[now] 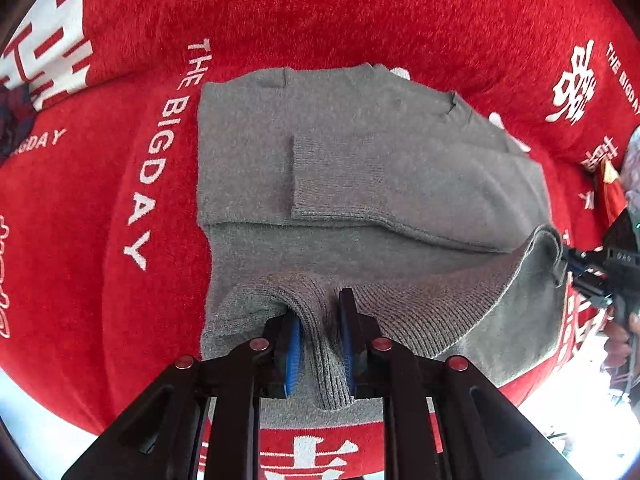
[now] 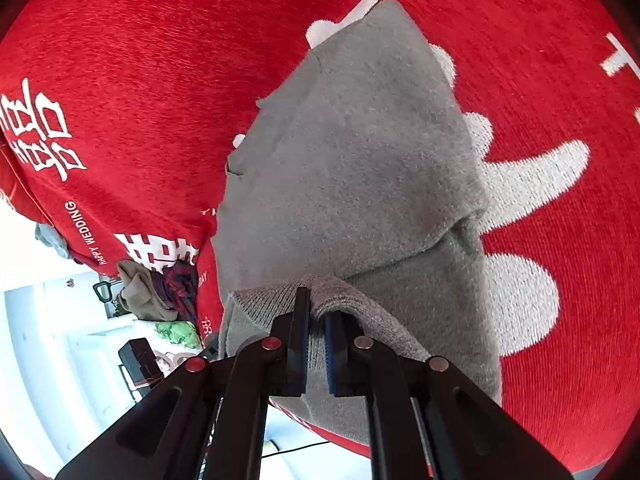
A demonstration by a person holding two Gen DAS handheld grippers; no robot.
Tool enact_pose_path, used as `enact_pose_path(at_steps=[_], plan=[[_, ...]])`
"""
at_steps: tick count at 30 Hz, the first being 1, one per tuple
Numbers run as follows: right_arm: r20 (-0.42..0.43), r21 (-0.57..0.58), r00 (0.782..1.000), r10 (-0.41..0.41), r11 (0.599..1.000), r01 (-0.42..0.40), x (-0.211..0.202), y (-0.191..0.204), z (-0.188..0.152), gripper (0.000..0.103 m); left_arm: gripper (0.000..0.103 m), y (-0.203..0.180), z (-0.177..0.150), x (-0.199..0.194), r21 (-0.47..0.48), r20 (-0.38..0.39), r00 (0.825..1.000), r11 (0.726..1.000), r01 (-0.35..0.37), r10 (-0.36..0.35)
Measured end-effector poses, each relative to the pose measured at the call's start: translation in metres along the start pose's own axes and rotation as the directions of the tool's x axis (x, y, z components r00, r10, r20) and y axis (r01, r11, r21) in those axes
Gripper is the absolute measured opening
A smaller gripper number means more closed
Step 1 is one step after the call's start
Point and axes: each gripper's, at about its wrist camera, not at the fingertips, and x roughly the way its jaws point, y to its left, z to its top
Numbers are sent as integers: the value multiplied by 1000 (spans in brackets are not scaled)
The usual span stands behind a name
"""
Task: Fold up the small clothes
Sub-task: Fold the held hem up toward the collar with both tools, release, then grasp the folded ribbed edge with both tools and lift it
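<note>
A grey knit sweater (image 1: pixel 360 160) lies on a red blanket (image 1: pixel 320 20), with one sleeve (image 1: pixel 312 176) folded across its body. Its ribbed hem is lifted and curled over toward the collar. My left gripper (image 1: pixel 320 320) is shut on the left part of that hem, and a fold of ribbing fills the gap between the blue pads. At the right edge of the left wrist view, my right gripper (image 1: pixel 570 266) pinches the hem's other corner. In the right wrist view, the right gripper (image 2: pixel 318 332) is shut on the raised hem of the sweater (image 2: pixel 360 160).
The red blanket (image 2: pixel 140 60) carries white lettering and covers the whole surface. A pile of other clothes (image 2: pixel 160 288) sits at its edge, also seen as dark cloth (image 1: pixel 12 120). A person's hand (image 1: pixel 620 336) holds the right gripper. The bright floor (image 2: pixel 48 320) lies beyond the blanket edge.
</note>
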Motion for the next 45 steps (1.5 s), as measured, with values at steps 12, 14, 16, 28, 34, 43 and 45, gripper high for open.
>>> enact_pose_path(at_steps=[12,14,16,28,34,43,45], plan=[[-4,-177,994,-106,979,104,-10,31,17,62,102,-14,9,-15,15,77,982,985,-174,173],[18,-216,989,-144,966,144,-12,37,18,62,102,-16,15,-9,39,75,981,983,-180,177],[35,-263,980,-196,944,198,-11,42,17,62,102,-15,19,0,59,59,984,983,-172,169],[118,-366,901,-418,825,430,34,44,5,56,92,5,30,52,135,-12,998,989,-57,59],[245,-451,807,-537,674,585,41,71,-24,7,8,7,18,43,217,-17,1000,976,20,-17],[408,-490,790,-457,621,612,-15,139,-55,7,8,15,13,-54,190,150,980,977,99,-128],[439,-490,786,-436,616,616,-21,157,-45,7,8,17,25,-67,180,198,972,980,90,-126]])
